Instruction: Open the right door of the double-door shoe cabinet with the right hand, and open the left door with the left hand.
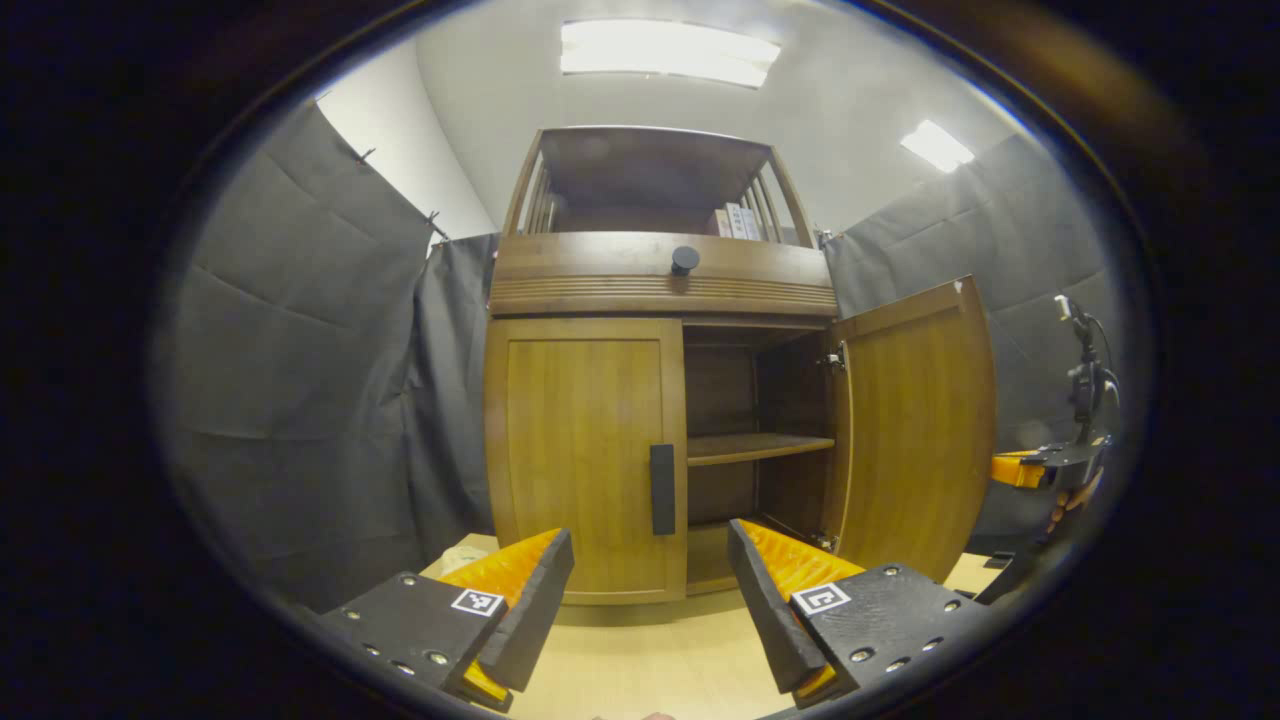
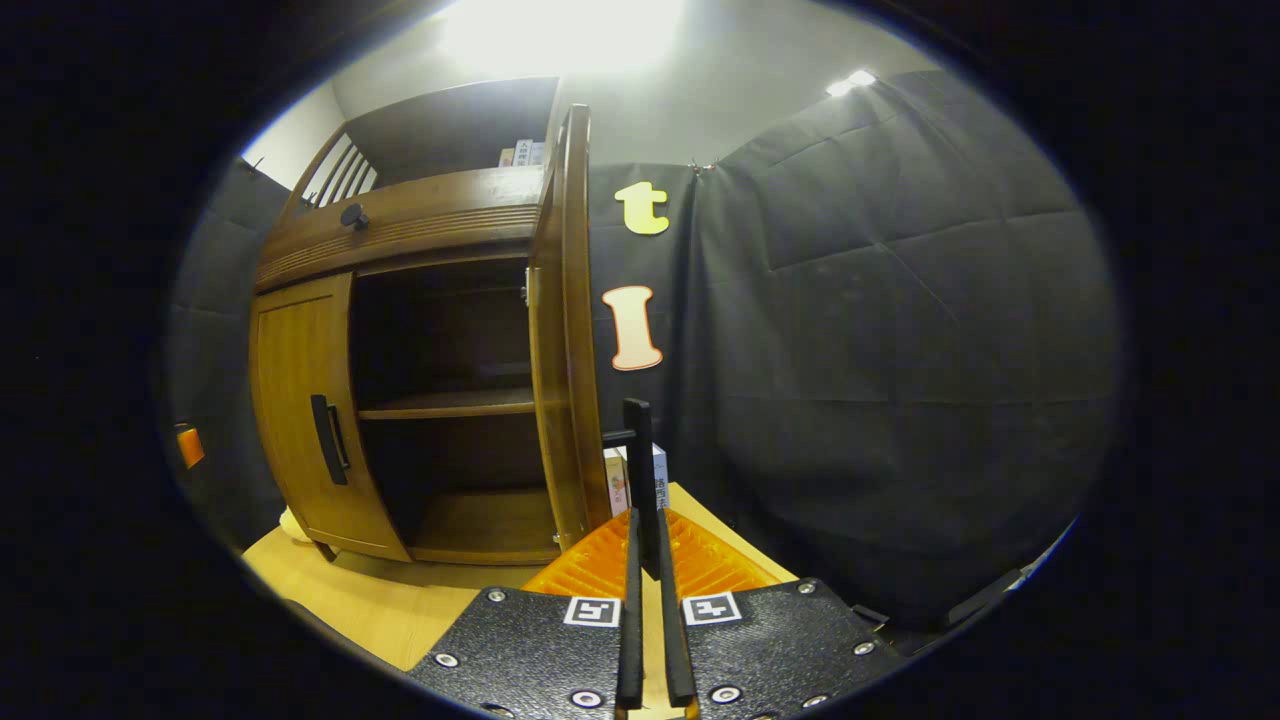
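In the left gripper view, the booth's dark cloth [image 1: 300, 400] is seen at the far left. The left gripper [image 1: 650, 590] is held low in front of the cabinet [image 1: 660, 275], its fingers spread wide apart with nothing between them. Straight ahead of it the left door [image 1: 580, 450] is seen closed, with its dark handle [image 1: 662, 489] upright near the door's right edge, just above the gap between the fingers. A round knob [image 1: 685, 260] is mounted on the band above the doors. To the right of the closed door, the open compartment is exposed, with a shelf [image 1: 755, 447] across it. Farther right, the right door [image 1: 920, 430] is swung out wide. Beyond its edge the right gripper [image 1: 1050, 468] is seen from the side.

In the right gripper view, the closed left door is seen at the left, then the dark compartment, then the right door edge-on. The right door's handle [image 2: 638, 480] is seen just right of that edge, standing in line with the fingers. The fingers are brought nearly together, and the handle's lower end is seen between their tips; whether they press on it cannot be told. The table [image 2: 350, 590] is seen below.
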`<state>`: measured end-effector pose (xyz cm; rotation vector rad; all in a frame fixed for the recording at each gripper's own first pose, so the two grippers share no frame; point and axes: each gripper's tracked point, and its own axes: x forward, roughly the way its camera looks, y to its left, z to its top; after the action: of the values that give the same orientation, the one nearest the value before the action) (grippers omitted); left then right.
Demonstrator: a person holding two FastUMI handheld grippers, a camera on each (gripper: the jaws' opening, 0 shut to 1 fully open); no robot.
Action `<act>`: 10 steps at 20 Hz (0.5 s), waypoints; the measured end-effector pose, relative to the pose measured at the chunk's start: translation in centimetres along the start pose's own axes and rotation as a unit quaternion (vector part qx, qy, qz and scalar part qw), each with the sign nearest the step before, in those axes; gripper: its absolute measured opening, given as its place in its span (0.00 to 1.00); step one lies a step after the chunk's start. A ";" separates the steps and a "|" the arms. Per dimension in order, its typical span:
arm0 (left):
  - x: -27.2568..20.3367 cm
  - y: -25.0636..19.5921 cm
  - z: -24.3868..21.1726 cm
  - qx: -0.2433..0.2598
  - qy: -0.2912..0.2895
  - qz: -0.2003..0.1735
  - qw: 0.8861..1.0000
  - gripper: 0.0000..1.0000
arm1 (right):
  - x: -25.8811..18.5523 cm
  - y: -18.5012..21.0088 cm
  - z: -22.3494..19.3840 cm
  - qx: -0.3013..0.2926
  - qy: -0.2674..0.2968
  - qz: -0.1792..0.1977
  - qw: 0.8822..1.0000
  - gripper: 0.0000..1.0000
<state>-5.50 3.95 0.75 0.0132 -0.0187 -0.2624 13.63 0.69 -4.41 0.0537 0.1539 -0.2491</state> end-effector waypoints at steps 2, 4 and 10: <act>0.3 -0.2 0.1 0.004 0.002 -0.008 1.000 0.88 | -0.1 0.4 0.7 0.000 -0.002 0.005 1.000 0.09; 0.8 0.0 0.4 0.013 -0.002 -0.011 1.000 0.88 | -0.2 0.2 1.0 -0.014 -0.014 0.003 1.000 0.08; 2.9 0.0 0.6 0.019 -0.011 -0.017 1.000 0.94 | -2.3 -0.4 2.0 -0.025 -0.033 0.006 0.999 0.33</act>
<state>-2.68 3.15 1.43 0.0485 -0.0462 -0.2962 11.58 0.75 -2.07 -0.0029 0.0950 -0.2341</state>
